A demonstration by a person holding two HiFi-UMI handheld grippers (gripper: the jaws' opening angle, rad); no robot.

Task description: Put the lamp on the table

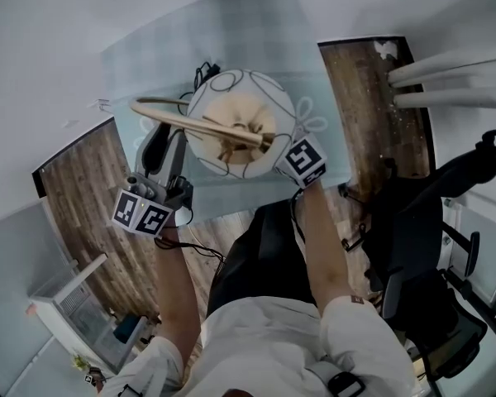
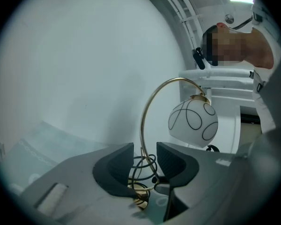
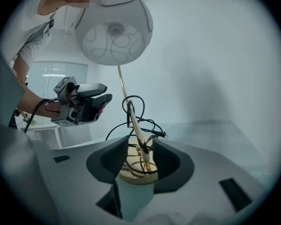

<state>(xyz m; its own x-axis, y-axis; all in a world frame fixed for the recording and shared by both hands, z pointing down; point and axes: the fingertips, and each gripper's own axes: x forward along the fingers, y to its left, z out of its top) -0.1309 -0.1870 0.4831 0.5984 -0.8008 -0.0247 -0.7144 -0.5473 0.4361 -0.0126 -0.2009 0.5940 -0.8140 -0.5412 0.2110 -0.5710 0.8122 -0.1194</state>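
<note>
The lamp has a white globe shade (image 1: 240, 118) with black loops, an arched gold stem (image 1: 190, 122) and a round base (image 3: 138, 173). It stands on the pale glass table (image 1: 231, 31). In the left gripper view, my left gripper (image 2: 145, 161) is open, with the stem (image 2: 143, 125) and coiled black cord (image 2: 141, 168) between its jaws and the pads apart from them; the globe (image 2: 193, 121) hangs beyond. My right gripper (image 3: 140, 158) is open over the base, with the stem (image 3: 136, 130) between its jaws. In the head view, the left gripper (image 1: 159, 151) is left of the globe, and the right gripper (image 1: 274, 151) is at its right edge.
A black office chair (image 1: 430, 246) stands at the right on the wood floor (image 1: 372, 98). A white rack (image 1: 74, 304) sits at the lower left. White bars (image 1: 446, 77) lie at the upper right. The lamp's black cord (image 3: 145, 123) loops loosely over the base.
</note>
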